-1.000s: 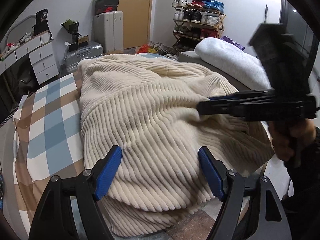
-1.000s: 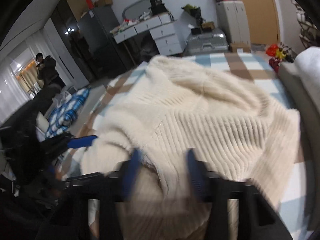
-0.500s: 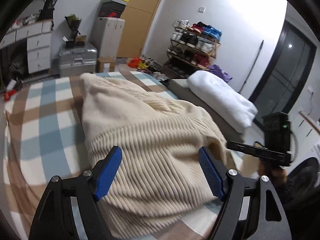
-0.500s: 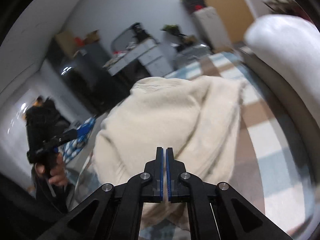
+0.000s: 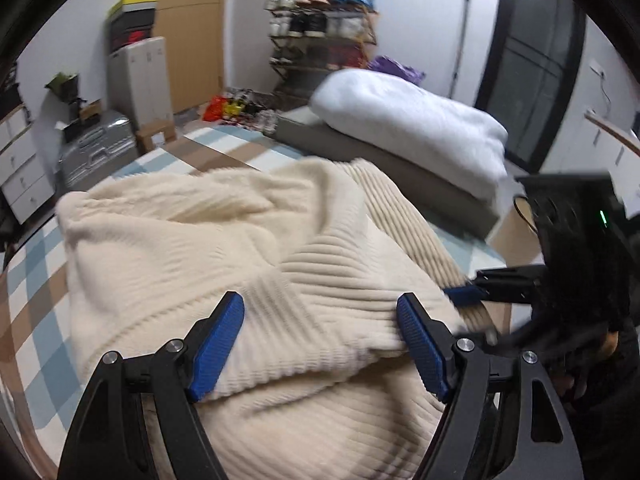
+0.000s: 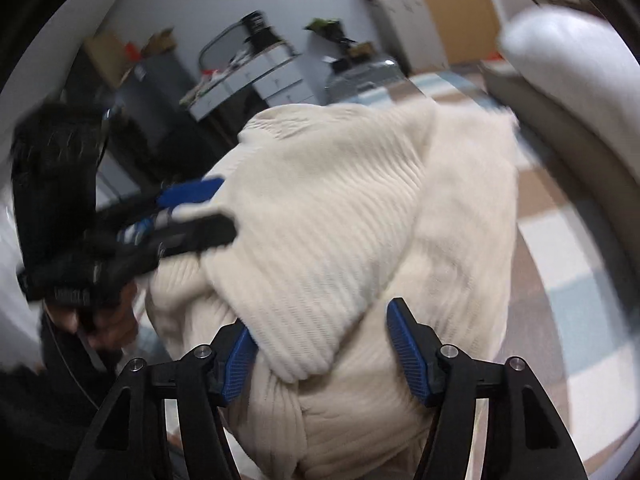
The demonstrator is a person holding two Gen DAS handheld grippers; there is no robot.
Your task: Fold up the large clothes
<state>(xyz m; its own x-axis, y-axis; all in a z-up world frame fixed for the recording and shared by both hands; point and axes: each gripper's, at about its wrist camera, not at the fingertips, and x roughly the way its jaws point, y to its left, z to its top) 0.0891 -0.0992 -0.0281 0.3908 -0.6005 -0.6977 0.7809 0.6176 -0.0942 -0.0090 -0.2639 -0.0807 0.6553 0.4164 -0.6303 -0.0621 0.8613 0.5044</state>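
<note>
- left tool [image 5: 320,336] spread wide over the cream sweater [image 5: 240,248], pinching nothing
- sweater lies bunched on the checked bed cover [image 5: 36,304]
- right tool [image 6: 320,350] opening, a fold loose between its pads

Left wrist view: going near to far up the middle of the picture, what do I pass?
Left tool → cream ribbed sweater → checked bedcover → clutter of bright items on the floor → wooden door.
</note>
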